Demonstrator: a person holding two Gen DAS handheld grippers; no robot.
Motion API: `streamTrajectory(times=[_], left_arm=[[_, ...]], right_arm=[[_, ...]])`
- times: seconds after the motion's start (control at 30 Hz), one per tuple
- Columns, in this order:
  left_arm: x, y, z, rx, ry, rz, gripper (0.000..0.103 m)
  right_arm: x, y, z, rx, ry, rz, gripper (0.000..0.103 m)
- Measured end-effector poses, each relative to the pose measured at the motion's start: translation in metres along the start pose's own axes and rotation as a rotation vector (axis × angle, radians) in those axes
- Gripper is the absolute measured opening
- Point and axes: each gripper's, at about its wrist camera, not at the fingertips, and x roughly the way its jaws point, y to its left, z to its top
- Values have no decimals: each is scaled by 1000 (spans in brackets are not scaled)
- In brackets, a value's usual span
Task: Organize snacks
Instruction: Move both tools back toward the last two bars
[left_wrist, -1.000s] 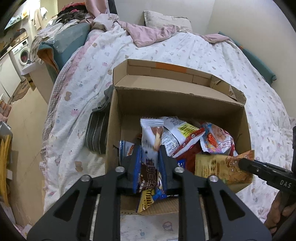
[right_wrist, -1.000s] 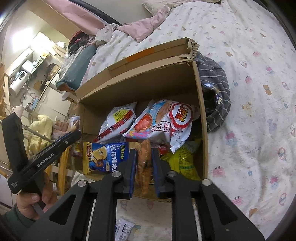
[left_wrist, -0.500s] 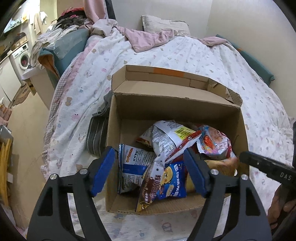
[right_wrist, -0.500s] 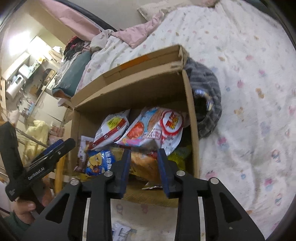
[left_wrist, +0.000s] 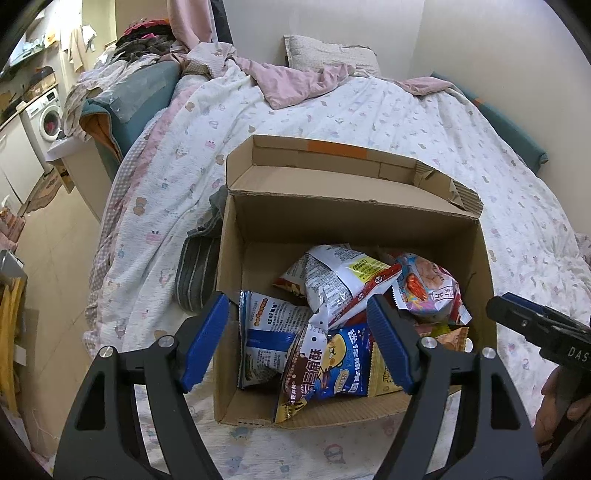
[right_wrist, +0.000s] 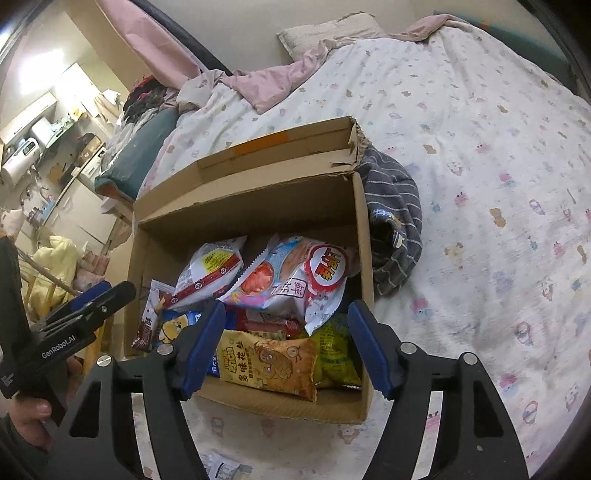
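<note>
With both grippers, left (left_wrist: 297, 341) and right (right_wrist: 286, 341), spread and empty, the light, crinkly snack packets (right_wrist: 267, 354) likely handle best pinched at a sealed edge.

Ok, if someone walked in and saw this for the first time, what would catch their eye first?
Probably the open cardboard box in the middle of the bed, heaped with bright snack packets. A red and white shrimp chip bag lies on top toward the back, an orange packet at the front. Both the left gripper and the right gripper hang open over the box, and a striped grey garment is bunched against its side.
</note>
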Motion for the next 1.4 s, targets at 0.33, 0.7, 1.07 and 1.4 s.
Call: streamTrajectory(times=[0.33, 0.7, 1.07, 1.4], left_arm=[[-17, 8, -9, -21, -22, 12, 74], [-44, 10, -30, -36, -26, 9, 74], [-62, 14, -61, -42, -4, 20, 74], [-73, 29, -83, -83, 40, 20, 74]], right_arm=[[-2, 0, -3, -4, -7, -11, 72], [-27, 5, -23, 12, -27, 7, 72], [-41, 14, -39, -2, -21, 12, 72], [-53, 19, -69, -4, 9, 21, 74]])
